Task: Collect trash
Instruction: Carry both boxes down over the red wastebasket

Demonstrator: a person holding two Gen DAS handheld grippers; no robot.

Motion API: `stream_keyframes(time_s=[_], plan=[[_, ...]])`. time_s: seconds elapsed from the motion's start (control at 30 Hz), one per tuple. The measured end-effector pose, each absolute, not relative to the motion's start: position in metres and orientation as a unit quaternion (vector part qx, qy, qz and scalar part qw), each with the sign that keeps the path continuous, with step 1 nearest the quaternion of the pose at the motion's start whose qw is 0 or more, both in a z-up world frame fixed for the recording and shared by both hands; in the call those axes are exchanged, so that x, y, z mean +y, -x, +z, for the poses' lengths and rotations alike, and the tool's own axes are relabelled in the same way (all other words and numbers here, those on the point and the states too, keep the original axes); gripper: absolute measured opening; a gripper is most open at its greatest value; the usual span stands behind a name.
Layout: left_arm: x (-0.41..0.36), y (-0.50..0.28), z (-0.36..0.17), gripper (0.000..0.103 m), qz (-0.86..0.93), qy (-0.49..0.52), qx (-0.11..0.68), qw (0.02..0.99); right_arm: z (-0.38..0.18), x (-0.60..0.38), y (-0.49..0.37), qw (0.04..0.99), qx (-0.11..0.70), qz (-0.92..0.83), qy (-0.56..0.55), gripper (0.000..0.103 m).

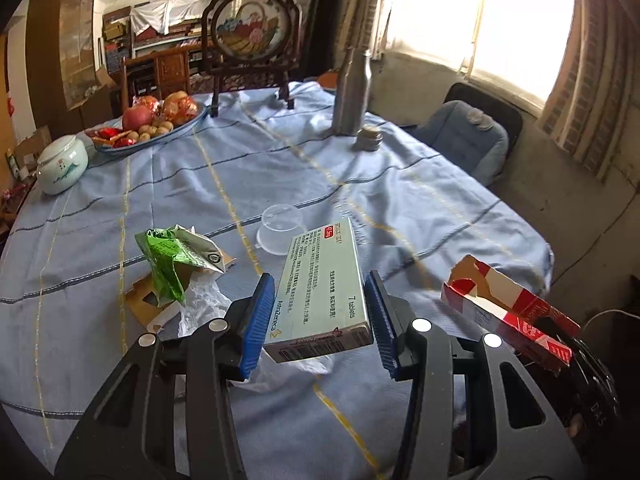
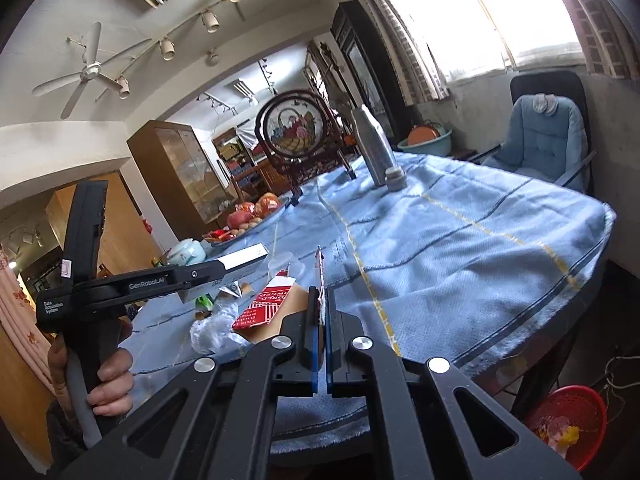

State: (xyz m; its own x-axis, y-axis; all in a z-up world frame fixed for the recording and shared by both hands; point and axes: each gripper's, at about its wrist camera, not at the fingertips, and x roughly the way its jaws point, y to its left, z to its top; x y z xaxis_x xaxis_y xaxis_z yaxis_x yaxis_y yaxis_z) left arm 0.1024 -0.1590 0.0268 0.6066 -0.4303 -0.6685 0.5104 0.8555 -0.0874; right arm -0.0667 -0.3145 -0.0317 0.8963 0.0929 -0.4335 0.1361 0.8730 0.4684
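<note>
A pale tablet box [image 1: 320, 292], printed with small text and "7 tablets", is clamped by its long sides between the blue pads of the left gripper [image 1: 320, 312], lifted clear of the table with its far end tilted upward. In the right wrist view a hand [image 2: 108, 376] grips that tool's handle at the left.

The right gripper [image 2: 322, 336] has its jaws closed nearly together, pinching the thin wall of a torn red and white carton [image 2: 260, 312], which hangs open beyond the table's right edge in the left wrist view [image 1: 512, 312].

On the blue striped tablecloth [image 1: 420, 200], toward the near edge, lie a crumpled green wrapper [image 1: 172, 256], a flattened piece of brown cardboard [image 1: 140, 300] and crinkled clear plastic [image 1: 200, 304]. An upturned clear plastic cup [image 1: 280, 228] sits just beyond the box.

Toward the far edge stand a steel bottle [image 1: 352, 92] with its cap [image 1: 369, 138] beside it, a fruit plate [image 1: 160, 120], a white lidded jar [image 1: 62, 166] and a framed embroidery [image 1: 250, 28]. A red basket [image 2: 568, 420] sits on the floor by the table's right side.
</note>
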Motion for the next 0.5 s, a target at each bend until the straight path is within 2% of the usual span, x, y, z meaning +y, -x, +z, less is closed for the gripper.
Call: stream_keyframes(time_s=[0.5], plan=[[-0.221, -0.022, 0.030, 0.047, -0.342, -0.095, 0.339, 0.871, -0.023, -0.369, 0.165, 0.942, 0.197, -0.106, -0.252, 0.003]])
